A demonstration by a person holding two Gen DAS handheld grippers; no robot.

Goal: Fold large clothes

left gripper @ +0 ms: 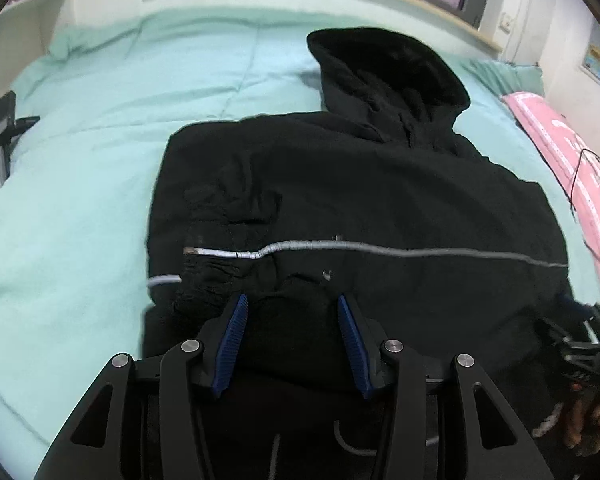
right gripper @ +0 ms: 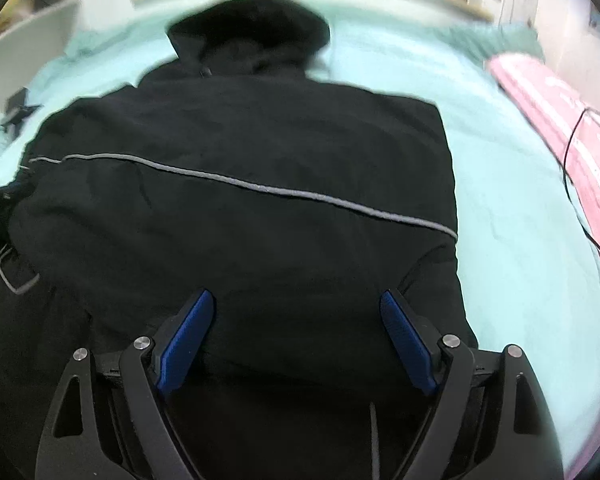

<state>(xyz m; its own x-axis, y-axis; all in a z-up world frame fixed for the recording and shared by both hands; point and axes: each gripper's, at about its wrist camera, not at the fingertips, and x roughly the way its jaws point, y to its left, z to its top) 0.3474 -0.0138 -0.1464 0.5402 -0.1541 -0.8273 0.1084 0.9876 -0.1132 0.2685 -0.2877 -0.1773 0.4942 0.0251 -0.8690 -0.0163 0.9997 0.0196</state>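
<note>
A large black hooded jacket (left gripper: pixel 340 184) with a thin grey stripe lies spread on the mint-green bed (left gripper: pixel 100 160), hood toward the headboard. My left gripper (left gripper: pixel 292 308) is over the near hem, and a raised lump of black fabric fills the gap between its blue pads (left gripper: pixel 232 328), which seem to press on it. In the right wrist view the jacket (right gripper: pixel 240 140) lies flat. My right gripper (right gripper: pixel 296 312) stands wide over the hem's right part, with fabric under the gap and its pads (right gripper: pixel 404 332) apart from it. That gripper also shows blurred at the left view's right edge (left gripper: pixel 576 336).
A pink pillow or sheet (left gripper: pixel 572 168) with a black cable (right gripper: pixel 572 152) lies along the bed's right side. A small dark device on a stand (left gripper: pixel 0 124) sits at the left edge. White shelving (left gripper: pixel 28 12) and a window are behind the headboard.
</note>
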